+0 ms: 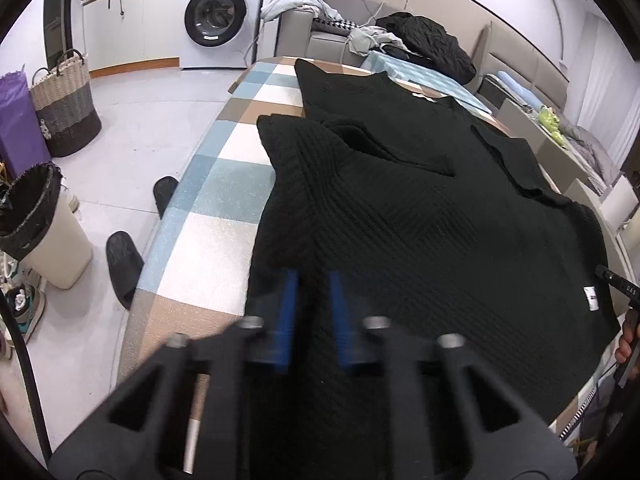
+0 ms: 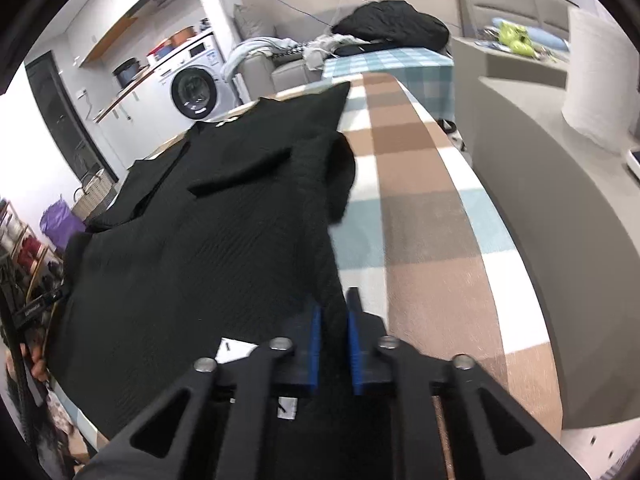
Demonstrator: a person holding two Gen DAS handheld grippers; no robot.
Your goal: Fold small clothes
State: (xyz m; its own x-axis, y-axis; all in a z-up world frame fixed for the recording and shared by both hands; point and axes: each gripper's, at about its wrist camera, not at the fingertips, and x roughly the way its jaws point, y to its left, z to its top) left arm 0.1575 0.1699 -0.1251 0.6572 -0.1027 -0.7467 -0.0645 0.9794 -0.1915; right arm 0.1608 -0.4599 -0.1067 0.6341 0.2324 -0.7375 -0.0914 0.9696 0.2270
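A black knit sweater (image 1: 400, 220) (image 2: 220, 240) lies spread on a table covered with a checked cloth (image 1: 224, 200) (image 2: 420, 220), both sleeves folded in over the body. My left gripper (image 1: 314, 280) is at the near hem on the sweater's left side, its blue pads (image 1: 286, 312) pinching the black fabric. At the hem's right corner my right gripper (image 2: 334, 304) has its blue pads (image 2: 354, 344) closed on the fabric edge as well. White labels (image 2: 236, 350) show beside it. Part of the right gripper (image 1: 616, 280) shows at the left wrist view's right edge.
A washing machine (image 1: 218, 16), a woven basket (image 1: 66, 104), a lined bin (image 1: 44, 224) and black slippers (image 1: 124, 268) are on the floor to the left. A sofa with a black jacket (image 1: 432, 40) is behind the table. A grey counter (image 2: 540, 200) runs along the table's right side.
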